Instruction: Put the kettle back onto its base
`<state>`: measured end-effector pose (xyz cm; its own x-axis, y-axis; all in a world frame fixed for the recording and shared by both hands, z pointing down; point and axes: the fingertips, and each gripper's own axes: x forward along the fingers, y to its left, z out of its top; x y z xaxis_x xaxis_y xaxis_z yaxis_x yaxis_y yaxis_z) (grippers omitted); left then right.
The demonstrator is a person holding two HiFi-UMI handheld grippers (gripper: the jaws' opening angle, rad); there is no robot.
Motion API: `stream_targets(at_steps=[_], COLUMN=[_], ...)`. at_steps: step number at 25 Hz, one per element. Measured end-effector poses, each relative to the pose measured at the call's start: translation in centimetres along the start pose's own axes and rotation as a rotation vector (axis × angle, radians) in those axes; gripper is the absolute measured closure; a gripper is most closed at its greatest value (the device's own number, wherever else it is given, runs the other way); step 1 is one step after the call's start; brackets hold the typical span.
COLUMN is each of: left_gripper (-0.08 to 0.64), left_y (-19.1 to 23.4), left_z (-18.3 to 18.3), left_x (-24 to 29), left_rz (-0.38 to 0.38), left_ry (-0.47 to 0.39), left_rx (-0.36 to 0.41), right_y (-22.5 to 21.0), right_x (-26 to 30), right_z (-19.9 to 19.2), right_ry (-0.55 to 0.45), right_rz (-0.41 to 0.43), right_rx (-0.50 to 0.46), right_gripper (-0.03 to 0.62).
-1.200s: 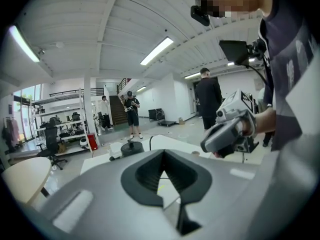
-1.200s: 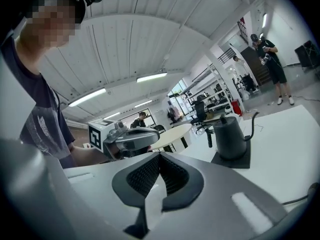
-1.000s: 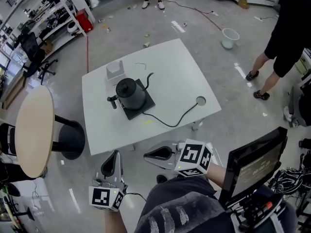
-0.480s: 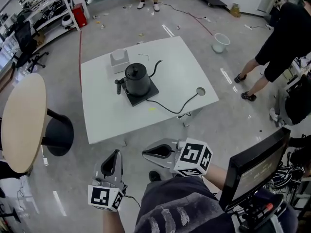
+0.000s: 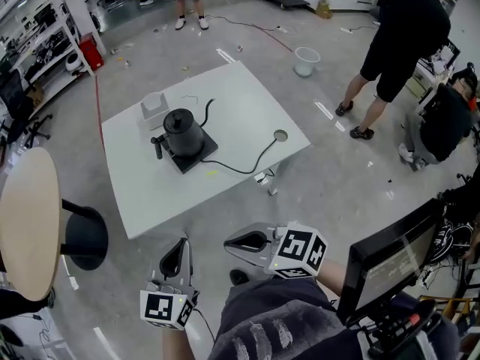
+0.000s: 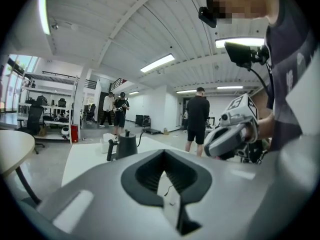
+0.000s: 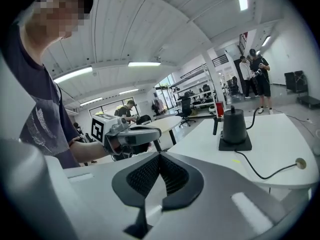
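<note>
Left gripper (image 5: 178,246) closed; kettle (image 5: 182,132) upright, spout (image 5: 209,105) pointing away rightward.

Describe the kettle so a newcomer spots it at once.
On the white square table, in its left half, a flat black base carries the kettle. Unlike the white box beside it, it is black with a thin curved spout.

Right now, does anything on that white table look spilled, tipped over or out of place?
Nothing stands out. The kettle stands upright on its base on the white table, the cord trails to the hole near the table's edge, and no spill shows.
</note>
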<state>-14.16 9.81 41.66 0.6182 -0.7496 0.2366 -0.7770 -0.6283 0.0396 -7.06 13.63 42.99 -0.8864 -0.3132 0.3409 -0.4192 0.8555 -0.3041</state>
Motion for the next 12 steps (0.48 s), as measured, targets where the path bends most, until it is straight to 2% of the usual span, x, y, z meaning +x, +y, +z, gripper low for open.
stream_targets(at_steps=[6, 12], left_gripper=[0.558, 0.558], left_y=[-2.7, -8.9], left_z=[1.1, 1.6], left_x=[2.1, 6.8], left_rz=[0.015, -0.053], left_ry=[-0.002, 0.045], left_rx=[0.004, 0.056], right_y=[-0.9, -3.2], right_x=[-3.9, -9.7], right_z=[0.3, 0.6], right_ry=[-0.06, -0.131], right_rz=[0.002, -0.048], right_rx=[-0.018, 0.004], right_gripper=[0.591, 0.592])
